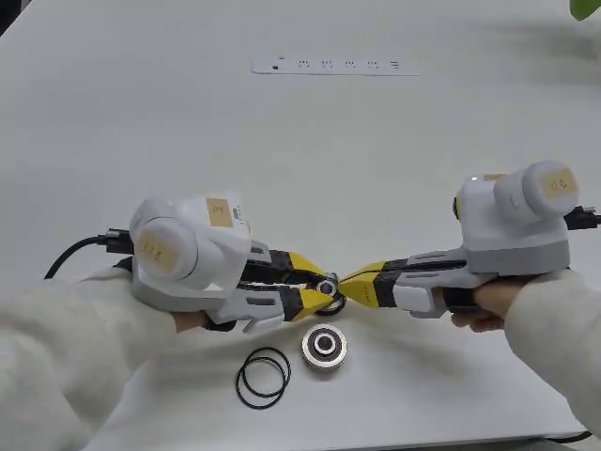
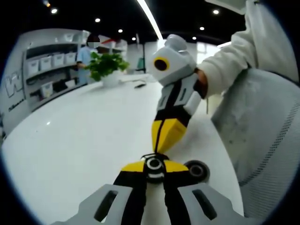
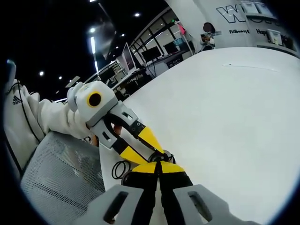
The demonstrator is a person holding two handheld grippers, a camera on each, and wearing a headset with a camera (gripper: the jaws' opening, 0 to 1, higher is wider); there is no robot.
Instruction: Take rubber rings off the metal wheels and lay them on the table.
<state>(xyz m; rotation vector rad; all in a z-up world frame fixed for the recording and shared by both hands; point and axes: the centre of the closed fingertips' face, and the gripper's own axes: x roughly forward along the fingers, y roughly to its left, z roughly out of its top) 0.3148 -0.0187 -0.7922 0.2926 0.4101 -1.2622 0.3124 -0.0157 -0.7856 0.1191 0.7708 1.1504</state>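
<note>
While two rings (image 1: 263, 376) lie on the tabletop (image 1: 282, 169), left hand-held gripper (image 1: 320, 285) clamps a wheel (image 1: 328, 287), right hand-held gripper (image 1: 349, 281) pinches its ring (image 1: 331, 305)

Left tongs (image 1: 324, 291), right tongs (image 1: 349, 281): white-grey housings, yellow-black tips, black cables (image 1: 75, 252); cream fleece sleeves (image 1: 56, 348).

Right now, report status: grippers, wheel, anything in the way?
Left gripper shut on metal wheel. Right gripper shut at its rubber ring. Second wheel, two loose rings on table; nothing blocking.
</note>
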